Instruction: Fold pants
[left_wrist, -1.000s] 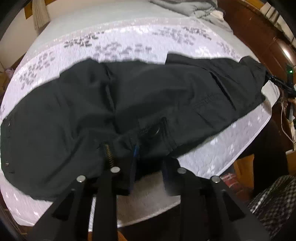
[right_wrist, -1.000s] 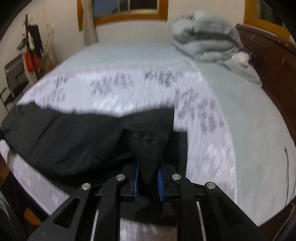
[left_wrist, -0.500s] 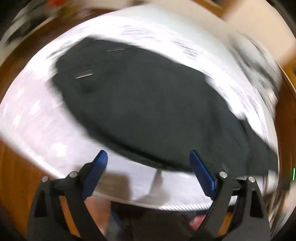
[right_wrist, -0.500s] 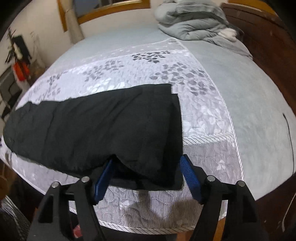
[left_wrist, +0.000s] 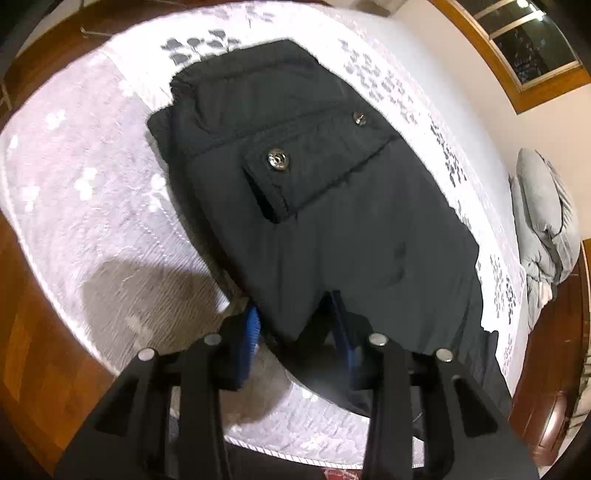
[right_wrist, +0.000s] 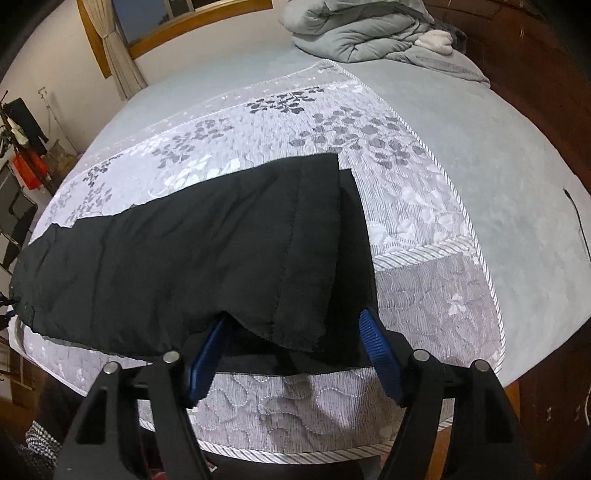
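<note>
Nearest in the left wrist view, the left gripper (left_wrist: 295, 332) has just been closing its jaws, and a bunched fold of the black pants (left_wrist: 332, 206) now sits pinched between its blue pads (left_wrist: 253, 332), so it is grasping the fabric at the near edge. In the right wrist view, the right gripper (right_wrist: 295, 354) stands released, its blue pads (right_wrist: 380, 354) spread wide either side of the pants' cuff end (right_wrist: 288, 317), which lies loose between them without being pressed.

Beyond the grippers, the pants lie flat along the near edge of the bed (right_wrist: 424, 295), folded lengthwise with one leg stacked on the other (right_wrist: 184, 258). From the left gripper's side, a flap pocket (left_wrist: 314, 162) with a metal snap (left_wrist: 277, 161) faces up, and the gathered waistband (left_wrist: 243, 74) lies at the far end.

Under them is a pale quilted bedspread (left_wrist: 92, 192) with a grey leaf pattern. Farther back, a crumpled grey duvet (right_wrist: 362, 33) is heaped near the dark wooden headboard (right_wrist: 535, 74), and a curtain (right_wrist: 118, 62) hangs beside a wood-framed window (right_wrist: 184, 11)
</note>
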